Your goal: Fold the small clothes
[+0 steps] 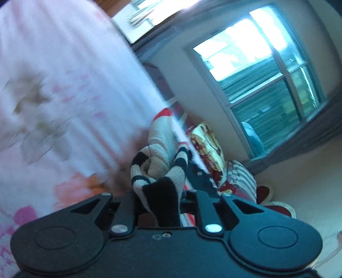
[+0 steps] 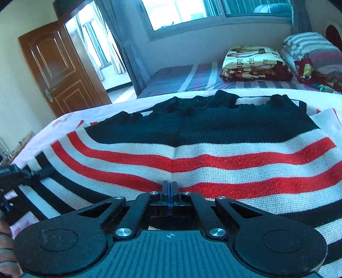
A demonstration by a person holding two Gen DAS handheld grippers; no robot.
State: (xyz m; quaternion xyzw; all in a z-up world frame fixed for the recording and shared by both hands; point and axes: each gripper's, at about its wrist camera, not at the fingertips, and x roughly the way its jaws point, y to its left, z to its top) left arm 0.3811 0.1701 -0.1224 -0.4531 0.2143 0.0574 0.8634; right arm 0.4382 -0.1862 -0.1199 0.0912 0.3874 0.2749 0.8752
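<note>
You've got one knitted sweater spread flat on the pink flowered sheet, black at the far end, then white with red stripes, then black-and-white stripes on the near left. Your right gripper has its jaws pressed together right at the sweater's near edge, on the centre crease; whether any knit is pinched between them, I can't tell. Over on the left of that view, your left gripper is at the sweater's left edge. From its own camera, the left gripper has its jaws nearly together, clamped on a bunched fold of the sweater, the black cuff part running back between the fingers. That view is tilted and blurred.

Writing now: the folded blanket on the far bed reads "Happy" on its near face, with other letters too broken to make out. No brand shows on the sweater.

Counting: one sweater, two grippers, one folded blanket, one striped pillow at far right, one wooden door standing open at far left, one wide window along the far wall.

Room to move: bare sheet shows only as a narrow band beyond the sweater's far edge and a patch at near left. The sweater runs out of view on the right, so that edge I can't place.
</note>
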